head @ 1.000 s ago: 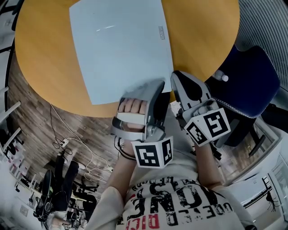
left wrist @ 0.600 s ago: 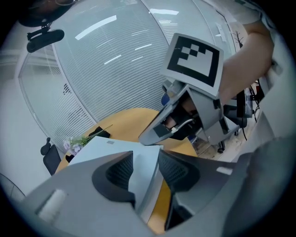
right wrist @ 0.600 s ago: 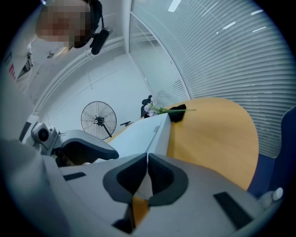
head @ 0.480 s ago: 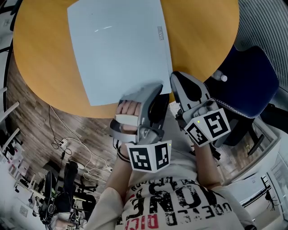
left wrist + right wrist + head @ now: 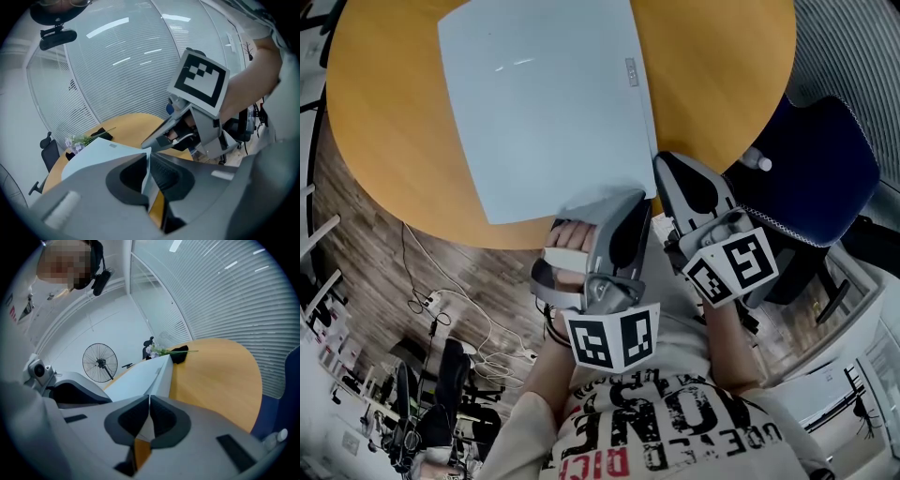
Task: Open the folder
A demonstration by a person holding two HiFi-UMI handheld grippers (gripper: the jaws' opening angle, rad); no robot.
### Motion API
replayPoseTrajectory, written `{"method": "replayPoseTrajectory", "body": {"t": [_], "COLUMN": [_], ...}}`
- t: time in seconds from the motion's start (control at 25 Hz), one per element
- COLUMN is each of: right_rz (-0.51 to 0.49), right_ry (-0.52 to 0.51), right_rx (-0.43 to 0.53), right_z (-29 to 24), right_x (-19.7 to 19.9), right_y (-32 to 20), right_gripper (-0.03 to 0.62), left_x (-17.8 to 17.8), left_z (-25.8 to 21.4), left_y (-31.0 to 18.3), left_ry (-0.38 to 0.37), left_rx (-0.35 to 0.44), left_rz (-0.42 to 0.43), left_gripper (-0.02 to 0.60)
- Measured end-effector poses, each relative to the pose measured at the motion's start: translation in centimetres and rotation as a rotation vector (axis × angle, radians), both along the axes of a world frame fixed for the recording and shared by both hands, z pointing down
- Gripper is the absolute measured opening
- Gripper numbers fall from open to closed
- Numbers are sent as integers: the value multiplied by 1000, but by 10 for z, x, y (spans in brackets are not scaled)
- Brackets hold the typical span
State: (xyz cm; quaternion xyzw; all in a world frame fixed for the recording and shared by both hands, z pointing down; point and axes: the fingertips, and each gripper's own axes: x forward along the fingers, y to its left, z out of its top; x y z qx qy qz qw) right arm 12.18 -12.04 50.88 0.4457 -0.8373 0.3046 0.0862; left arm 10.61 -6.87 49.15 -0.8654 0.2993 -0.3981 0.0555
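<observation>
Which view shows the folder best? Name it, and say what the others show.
The head view: nearly the whole folder shows from above. The left gripper view shows only a slanted part of its cover; the right gripper view, its near edge, foreshortened.

Office: blinded glass walls [image 5: 220,301], swivel chair [image 5: 825,159]

Two grey tools on show here: the left gripper [image 5: 623,200] and the right gripper [image 5: 662,165] both have smooth, rounded shells, lined inside with black textured pads [image 5: 165,174]. Each carries a white cube, left [image 5: 611,339] and right [image 5: 731,265], printed with black square markers. Below them is a white T-shirt [image 5: 675,427] with bold black lettering and some in red.
</observation>
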Motion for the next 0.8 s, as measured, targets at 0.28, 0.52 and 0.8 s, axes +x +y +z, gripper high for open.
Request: {"method": "replayPoseTrajectory", "body": {"t": [0.28, 0.52, 0.8], "right_rz": [1, -21, -64], "right_ry": [4, 3, 64], "right_rx": [-2, 23, 44], "right_z": [1, -7, -2], "right_x": [1, -3, -13], "right_y": [1, 1, 4], "right_gripper": [14, 13, 12], "left_x": [-6, -10, -15], "left_z": [-14, -27, -43], "left_y": [-8, -11, -13], "left_ry": [300, 353, 401], "left_rx": [-159, -139, -107], "left_rz": [-164, -184, -189], "left_gripper": [29, 21, 20]}}
